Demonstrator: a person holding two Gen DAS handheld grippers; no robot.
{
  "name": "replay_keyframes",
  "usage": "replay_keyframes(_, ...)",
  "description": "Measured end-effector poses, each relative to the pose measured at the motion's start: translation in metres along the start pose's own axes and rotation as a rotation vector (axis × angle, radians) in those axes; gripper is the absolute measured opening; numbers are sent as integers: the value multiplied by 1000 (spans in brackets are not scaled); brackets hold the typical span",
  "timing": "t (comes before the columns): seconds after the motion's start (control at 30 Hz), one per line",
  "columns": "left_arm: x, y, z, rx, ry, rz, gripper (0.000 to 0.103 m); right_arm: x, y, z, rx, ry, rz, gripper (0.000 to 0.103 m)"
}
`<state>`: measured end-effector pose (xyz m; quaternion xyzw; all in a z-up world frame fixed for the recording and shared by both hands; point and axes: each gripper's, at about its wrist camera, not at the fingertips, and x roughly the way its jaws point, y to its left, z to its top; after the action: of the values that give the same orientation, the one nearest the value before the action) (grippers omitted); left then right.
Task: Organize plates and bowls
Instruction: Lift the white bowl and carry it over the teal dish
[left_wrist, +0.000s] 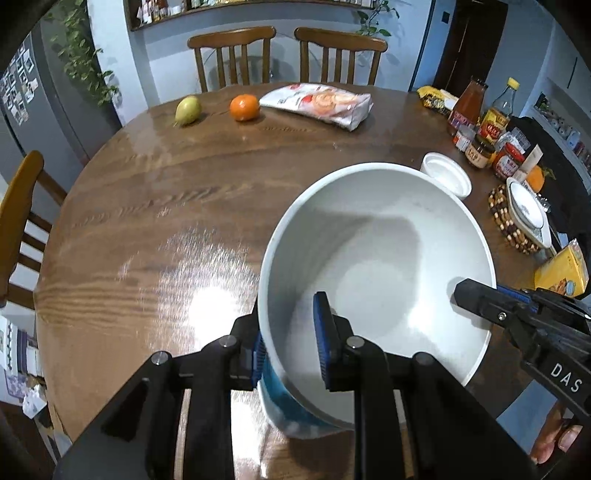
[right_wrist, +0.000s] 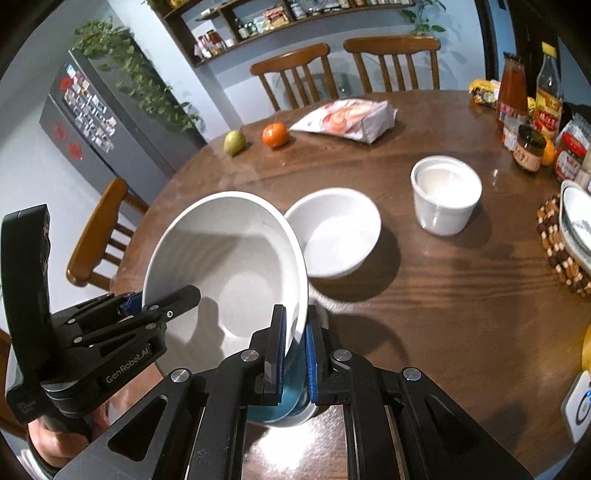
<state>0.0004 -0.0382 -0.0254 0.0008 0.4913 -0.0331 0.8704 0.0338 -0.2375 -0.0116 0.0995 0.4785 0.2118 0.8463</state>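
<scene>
Far to your left a wooden chair stands at the edge of the round table, whose brown top is glossy and strongly grained. Your left gripper clamps the near-left rim of the big bowl, one blue ribbed pad inside and one outside; the bowl is white and smooth within, teal on its outer wall, and tilted above the tabletop. Your right gripper pinches the opposite rim the same way, so both hold it between them. At the table's far edge lie a green pear, an orange and a crinkled snack bag, well clear of you. Just beyond the held bowl, partly hidden by its rim, a smaller white bowl sits on the table. Right of that stands a straight-sided white cup. Further right, bottles and jars crowd the edge, and a patterned dish rests on a beaded mat.
</scene>
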Motion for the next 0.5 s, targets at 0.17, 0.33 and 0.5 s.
replay_keyframes(0.17,10,6,-17,-13,48,17,20,17,3,-18,1,66,13,11)
replay_keyframes(0.33,19,10,-27,-27,91,16,20,29,2,-28,3,115,24,11)
replay_keyframes(0.5,28,11,-30,-31,126,10,22,36,1,-31,12,144,23,11)
